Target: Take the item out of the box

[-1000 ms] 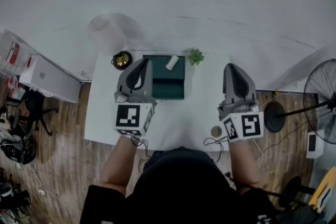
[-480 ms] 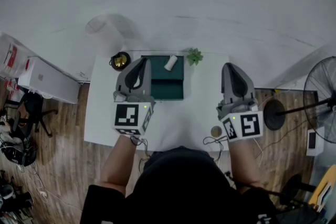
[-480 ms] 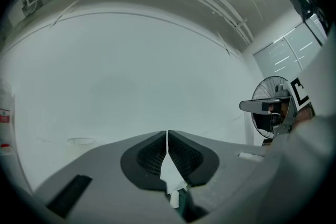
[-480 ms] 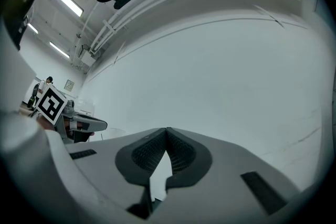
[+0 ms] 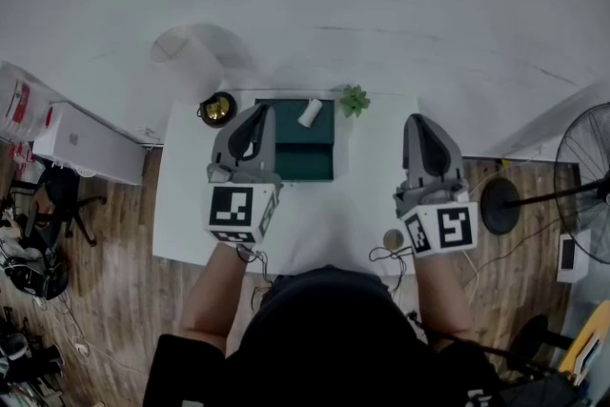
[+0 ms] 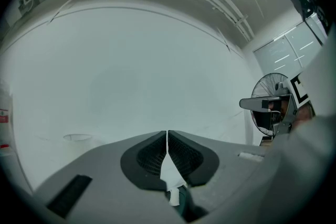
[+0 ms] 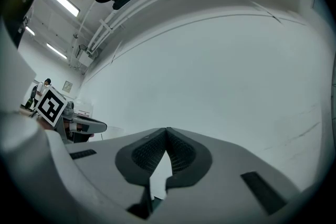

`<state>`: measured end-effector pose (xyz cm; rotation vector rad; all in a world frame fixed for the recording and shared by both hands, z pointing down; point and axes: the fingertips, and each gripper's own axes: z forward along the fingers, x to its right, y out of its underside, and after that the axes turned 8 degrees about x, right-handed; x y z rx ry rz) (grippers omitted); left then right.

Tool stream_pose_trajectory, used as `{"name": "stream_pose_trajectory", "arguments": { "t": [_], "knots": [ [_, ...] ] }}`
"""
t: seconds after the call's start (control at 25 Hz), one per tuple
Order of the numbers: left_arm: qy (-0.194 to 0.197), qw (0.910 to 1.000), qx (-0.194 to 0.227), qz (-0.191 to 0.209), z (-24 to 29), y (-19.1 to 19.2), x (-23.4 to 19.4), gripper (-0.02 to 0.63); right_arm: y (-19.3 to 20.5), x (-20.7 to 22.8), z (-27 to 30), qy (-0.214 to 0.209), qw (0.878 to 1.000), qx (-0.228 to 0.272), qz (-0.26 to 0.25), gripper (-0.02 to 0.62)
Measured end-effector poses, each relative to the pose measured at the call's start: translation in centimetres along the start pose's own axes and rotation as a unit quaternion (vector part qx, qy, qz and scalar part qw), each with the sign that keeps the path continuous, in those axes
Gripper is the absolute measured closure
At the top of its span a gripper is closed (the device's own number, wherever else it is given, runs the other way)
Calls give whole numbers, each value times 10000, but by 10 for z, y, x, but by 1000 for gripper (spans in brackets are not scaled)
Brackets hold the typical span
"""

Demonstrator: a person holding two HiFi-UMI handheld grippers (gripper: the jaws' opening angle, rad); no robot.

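Above a white table, left gripper and right gripper, both jaw pairs pressed together, empty. Farther back, dark green box, left edge hidden behind the left gripper. Small white item at its far end, too small to identify.

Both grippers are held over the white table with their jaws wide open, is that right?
Not quite: the jaws are shut. The left gripper and right gripper are held over the white table, but the left gripper view and right gripper view each show the jaws pressed together, nothing between them.
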<state>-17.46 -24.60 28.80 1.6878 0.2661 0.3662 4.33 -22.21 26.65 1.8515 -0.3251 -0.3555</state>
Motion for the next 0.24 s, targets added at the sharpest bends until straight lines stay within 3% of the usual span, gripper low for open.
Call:
{"name": "stream_pose_trajectory", "arguments": {
  "t": [0.24],
  "knots": [
    [34, 9999, -96, 87, 3, 6, 13, 594, 10, 9, -6, -2, 9999, -90, 102, 592]
  ]
}}
